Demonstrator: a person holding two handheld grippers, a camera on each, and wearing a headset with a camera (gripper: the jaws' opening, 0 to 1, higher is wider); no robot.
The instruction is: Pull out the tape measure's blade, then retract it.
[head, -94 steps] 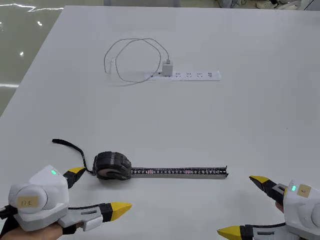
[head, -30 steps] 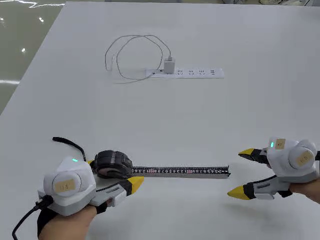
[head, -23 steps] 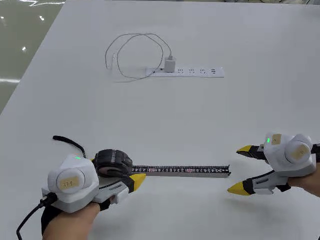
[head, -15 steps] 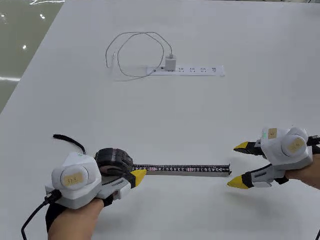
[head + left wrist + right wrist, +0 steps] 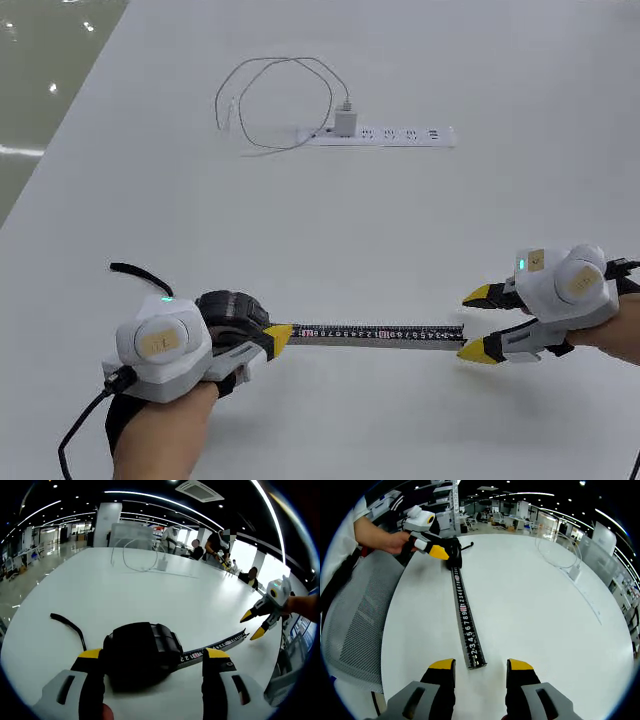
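Note:
A black tape measure case (image 5: 230,310) lies on the white table (image 5: 400,230), with its blade (image 5: 375,333) drawn out to the right and flat on the surface. My left gripper (image 5: 250,328) is open and straddles the case (image 5: 142,650); one finger touches it, while the other stands off beside the blade. My right gripper (image 5: 476,323) is open at the blade's end hook (image 5: 476,662), which lies just ahead of its two yellow fingertips. The blade (image 5: 463,615) runs away toward the case (image 5: 454,547) and the left gripper (image 5: 440,552).
A black wrist strap (image 5: 140,275) trails left from the case. A white power strip (image 5: 385,135) with a plugged charger and looped cable (image 5: 270,100) lies far back. The table's left edge (image 5: 60,110) drops to a glossy floor. A mesh chair (image 5: 355,620) stands near the person.
The left gripper has moved forward and now stands around the case. The right gripper has moved left to the blade's end. The tape measure has stayed put.

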